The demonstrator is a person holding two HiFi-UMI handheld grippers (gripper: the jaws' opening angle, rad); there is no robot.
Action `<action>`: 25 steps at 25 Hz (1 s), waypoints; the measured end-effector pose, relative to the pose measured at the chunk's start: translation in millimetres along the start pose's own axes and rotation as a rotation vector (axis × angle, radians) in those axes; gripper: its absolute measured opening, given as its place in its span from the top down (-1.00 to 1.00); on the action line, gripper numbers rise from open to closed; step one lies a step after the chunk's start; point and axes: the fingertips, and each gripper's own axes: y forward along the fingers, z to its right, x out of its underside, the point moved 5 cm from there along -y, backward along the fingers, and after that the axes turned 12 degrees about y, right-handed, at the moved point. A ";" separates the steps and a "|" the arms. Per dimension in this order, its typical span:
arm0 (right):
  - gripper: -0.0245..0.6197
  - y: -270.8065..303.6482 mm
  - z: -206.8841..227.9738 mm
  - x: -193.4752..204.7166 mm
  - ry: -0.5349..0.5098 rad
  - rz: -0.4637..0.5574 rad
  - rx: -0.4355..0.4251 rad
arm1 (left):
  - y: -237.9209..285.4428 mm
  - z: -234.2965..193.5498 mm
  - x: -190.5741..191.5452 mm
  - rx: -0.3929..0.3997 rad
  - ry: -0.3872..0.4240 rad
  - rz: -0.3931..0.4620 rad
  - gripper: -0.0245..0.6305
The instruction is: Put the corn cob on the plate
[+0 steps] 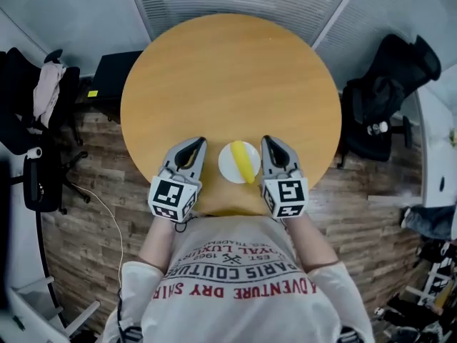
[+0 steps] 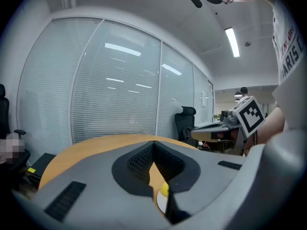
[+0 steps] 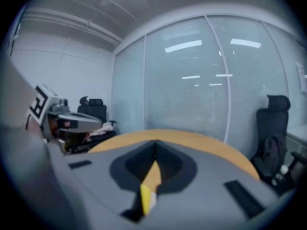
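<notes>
1. The jaws of the left gripper (image 1: 194, 146) are pressing together, pinching nothing.
2. The jaws of the right gripper (image 1: 271, 144) are likewise pressing together, empty.
3. The corn cob (image 1: 245, 161) is lying on the white plate (image 1: 227, 166), between both grippers, lower centre of the head view.
4. The white plate is sitting near the lower edge of the round bench (image 1: 228, 77).

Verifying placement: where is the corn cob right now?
In the head view, the corn cob lies on the white plate at the near edge of the round table, between the left gripper and the right gripper.
</notes>
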 end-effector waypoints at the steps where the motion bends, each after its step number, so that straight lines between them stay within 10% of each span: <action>1: 0.84 -3.6 -2.6 -9.1 -0.020 0.036 -0.019 | 2.1 -1.7 -7.4 -0.002 0.016 0.012 0.83; 10: 0.84 -22.1 -13.9 -55.1 -0.032 0.205 -0.111 | 7.8 -11.5 -47.3 -0.007 0.071 0.088 0.83; 25: 0.84 -16.4 -16.4 -54.9 -0.012 0.196 -0.112 | 8.8 -19.3 -52.0 -0.015 0.061 0.106 0.83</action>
